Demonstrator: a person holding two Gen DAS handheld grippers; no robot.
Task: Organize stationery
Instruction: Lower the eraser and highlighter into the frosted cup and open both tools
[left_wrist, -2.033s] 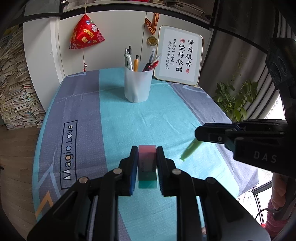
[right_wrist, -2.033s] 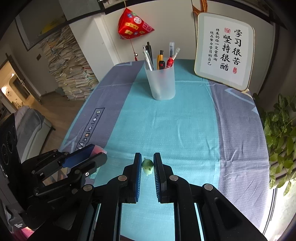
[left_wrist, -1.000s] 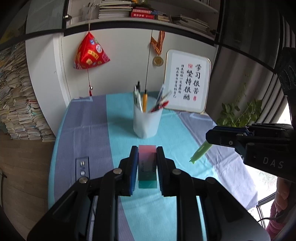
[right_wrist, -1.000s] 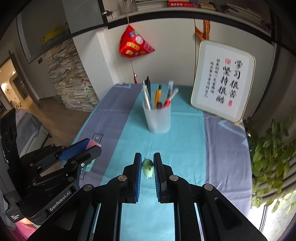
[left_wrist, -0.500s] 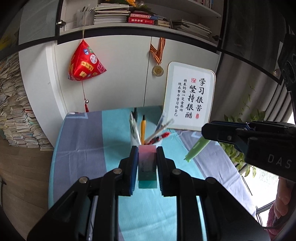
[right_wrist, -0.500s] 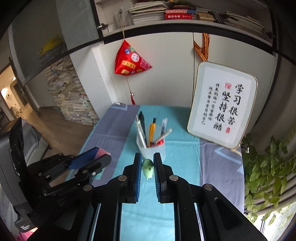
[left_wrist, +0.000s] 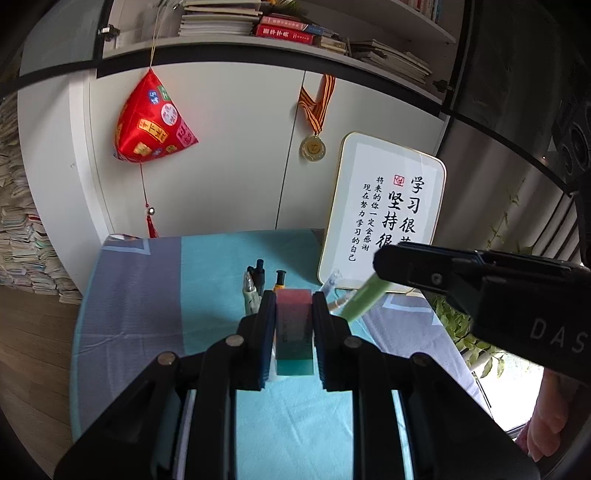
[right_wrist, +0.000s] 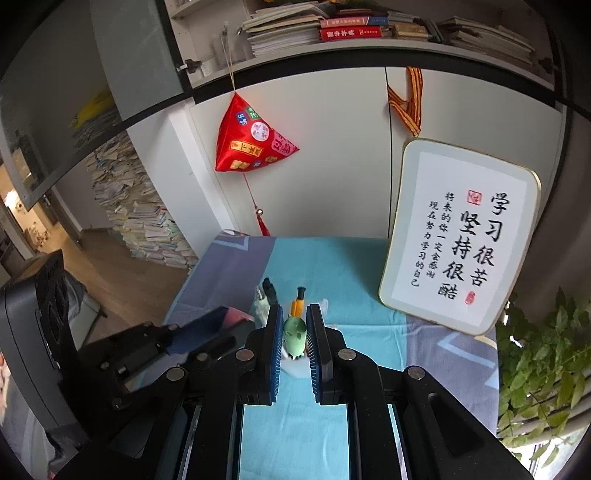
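My left gripper is shut on a pink-to-teal eraser block, held high above the table. My right gripper is shut on a light green pen with a cartoon cap; its green barrel also shows in the left wrist view, sticking down from the right gripper's fingers. The translucent pen cup is mostly hidden behind both grippers; only the pens in it stick up behind the fingers. The left gripper shows at the lower left of the right wrist view.
A framed calligraphy board leans on the wall at the table's back right. A red hanging ornament and a medal hang on the white cabinet. The blue-grey tablecloth, book stacks and a plant flank the table.
Both grippers have risen and moved forward toward the pen cup, still holding the eraser and the green pen. The cup has slipped behind the fingers; more of the wall and shelf shows.
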